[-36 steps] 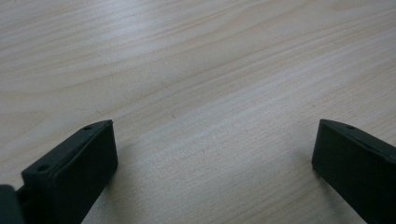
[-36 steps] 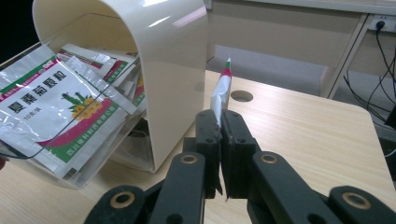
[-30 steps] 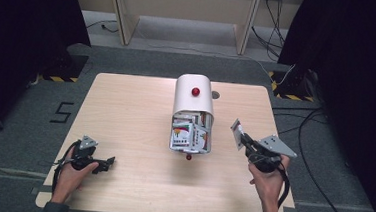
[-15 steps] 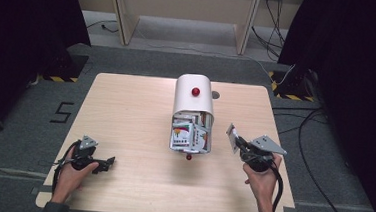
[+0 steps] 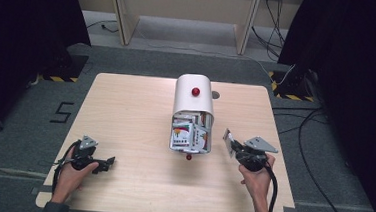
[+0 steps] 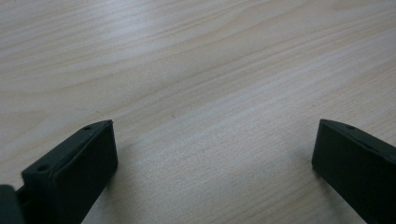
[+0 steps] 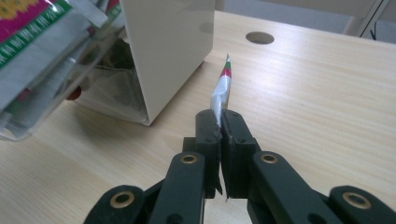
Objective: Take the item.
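Sachet (image 7: 223, 86) is clamped edge-on in right hand-held gripper (image 5: 236, 148), just right of the white box (image 5: 194, 95) mid-table. Left hand-held gripper (image 5: 103, 163) rests near-left on the table (image 5: 125, 111), jaws apart, empty. Risk: thin foil held only by its edge could slip or tear if swung fast.

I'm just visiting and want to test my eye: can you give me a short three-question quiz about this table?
1. True or false: the right gripper grips a packet.
2. The left gripper is: A open, B shut, C holding a packet.
3. What colour is the knob on the box?

Key: 1 true. 2 A; its jaws stand wide apart over the bare table. 3 red.
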Motion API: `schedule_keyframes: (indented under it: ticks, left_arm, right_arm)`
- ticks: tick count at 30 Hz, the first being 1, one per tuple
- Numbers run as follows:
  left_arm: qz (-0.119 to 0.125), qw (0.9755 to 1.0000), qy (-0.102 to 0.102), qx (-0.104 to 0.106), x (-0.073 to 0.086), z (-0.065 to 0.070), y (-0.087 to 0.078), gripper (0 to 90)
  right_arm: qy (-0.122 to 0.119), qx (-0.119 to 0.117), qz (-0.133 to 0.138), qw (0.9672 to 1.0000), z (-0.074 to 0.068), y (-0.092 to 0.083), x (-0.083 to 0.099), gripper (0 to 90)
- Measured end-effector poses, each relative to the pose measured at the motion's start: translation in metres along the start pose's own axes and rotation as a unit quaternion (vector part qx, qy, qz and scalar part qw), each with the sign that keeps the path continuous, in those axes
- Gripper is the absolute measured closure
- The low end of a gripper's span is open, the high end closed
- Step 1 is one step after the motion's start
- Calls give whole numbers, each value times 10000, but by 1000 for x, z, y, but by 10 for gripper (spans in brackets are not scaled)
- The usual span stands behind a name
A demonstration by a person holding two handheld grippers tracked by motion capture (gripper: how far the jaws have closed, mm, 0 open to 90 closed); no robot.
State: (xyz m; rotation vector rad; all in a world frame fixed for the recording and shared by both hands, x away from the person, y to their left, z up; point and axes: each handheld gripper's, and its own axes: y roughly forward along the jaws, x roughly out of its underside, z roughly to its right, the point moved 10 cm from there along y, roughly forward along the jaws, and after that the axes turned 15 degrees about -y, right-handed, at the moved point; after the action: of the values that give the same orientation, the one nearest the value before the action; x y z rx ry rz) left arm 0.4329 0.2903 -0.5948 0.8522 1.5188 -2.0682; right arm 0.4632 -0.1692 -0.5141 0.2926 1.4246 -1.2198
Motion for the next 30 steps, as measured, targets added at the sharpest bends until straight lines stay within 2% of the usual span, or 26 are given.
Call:
schedule_keyframes:
  ticks: [13,30]
  left_arm:
    - [0,10000,-4,-1,0,0,0,0]
    - [1,10000,0,-1,0,0,0,0]
  right_arm:
    - [-9,-94,-177,9998,-6,11,10,867]
    - [54,6,-310,9995,1,15,21,856]
